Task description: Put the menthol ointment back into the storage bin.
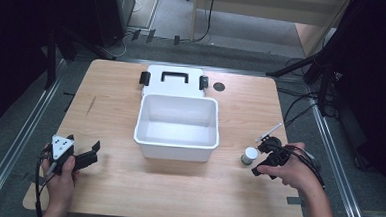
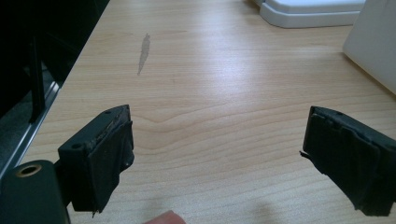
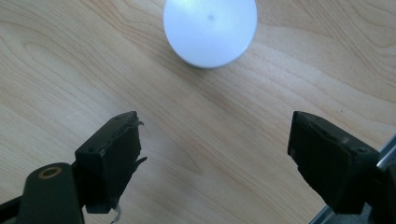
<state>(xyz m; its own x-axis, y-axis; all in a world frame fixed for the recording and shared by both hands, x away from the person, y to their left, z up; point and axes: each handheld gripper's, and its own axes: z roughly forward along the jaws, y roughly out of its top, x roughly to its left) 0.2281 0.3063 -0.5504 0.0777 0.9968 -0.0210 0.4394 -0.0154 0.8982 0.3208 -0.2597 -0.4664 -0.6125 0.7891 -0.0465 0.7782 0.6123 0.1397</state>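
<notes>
right gripper (image 1: 261,159): jaws wide, empty, poised to take small white-capped container (image 1: 249,155) upright just ahead | left gripper (image 1: 96,151): wide, empty, idle on counter (image 1: 127,185)

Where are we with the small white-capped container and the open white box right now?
Done: the white box stands open, its lid behind it, nothing visible inside. In hand: nothing; the right gripper is open beside the small container, which stands upright on the table clear of the pads. The left gripper rests open. Left, probably: getting the container into the box.
</notes>
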